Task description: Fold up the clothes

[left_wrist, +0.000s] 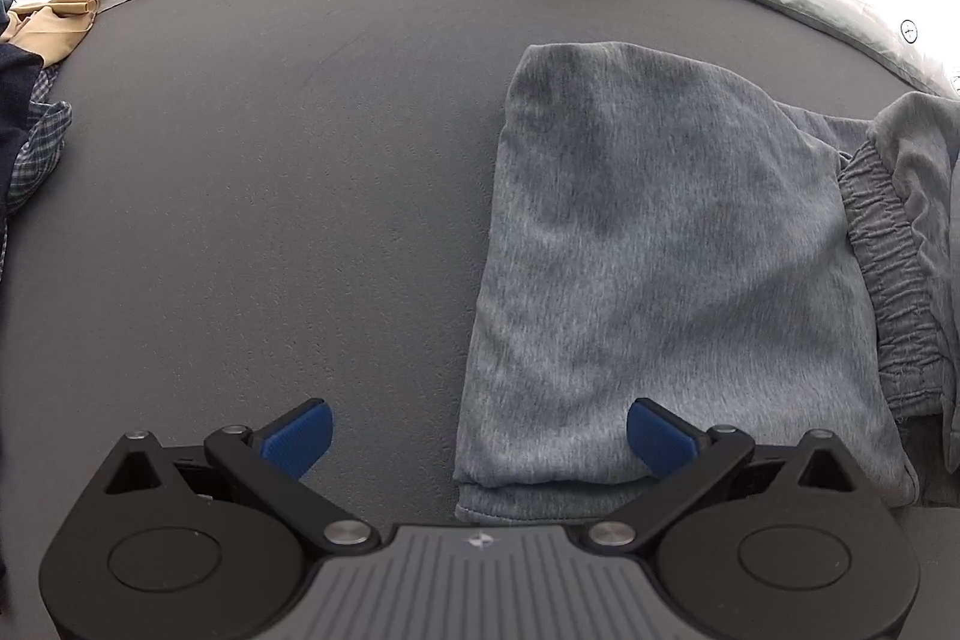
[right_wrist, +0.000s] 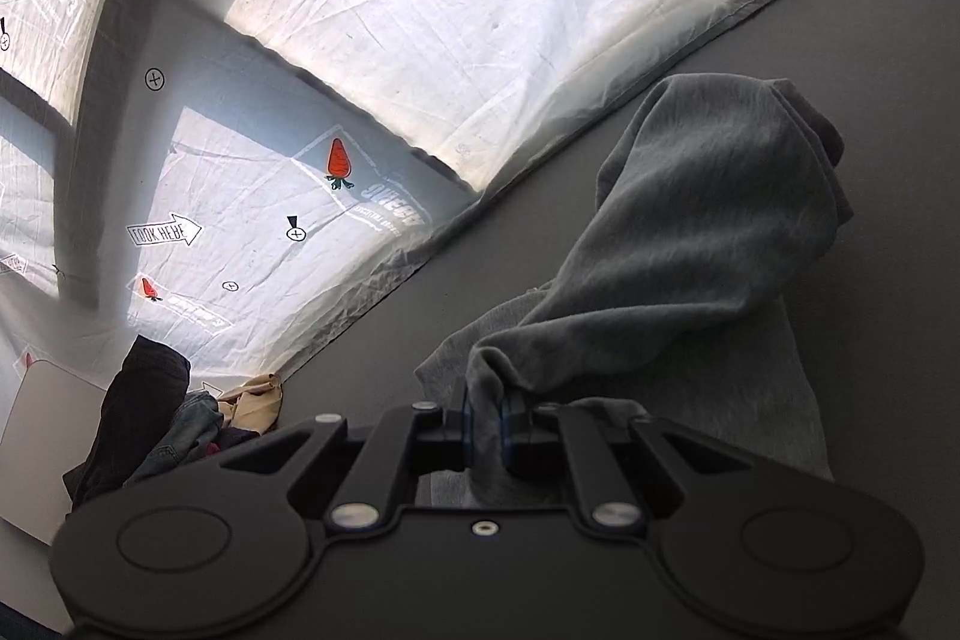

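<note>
Only rt view shows right gripper point(right_wrist: 486, 427) clamping lifted grey sweatpants point(right_wrist: 708, 232); left gripper point(left_wrist: 479, 436) gapes wide, empty.

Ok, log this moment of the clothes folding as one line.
stage: mid-fold | left gripper: open, over near edge of grey sweatpants | right gripper: shut on sweatpants, lifting a fold | unfolded pile: waiting

The sweatpants point(left_wrist: 648, 280) are soft grey on a dark grey bench point(left_wrist: 270, 190). The pads point(left_wrist: 300, 436) are blue. The white sheet point(right_wrist: 450, 10) has red carrots and black arrows — the shirt point(left_wrist: 36, 148) is checked blue.
</note>
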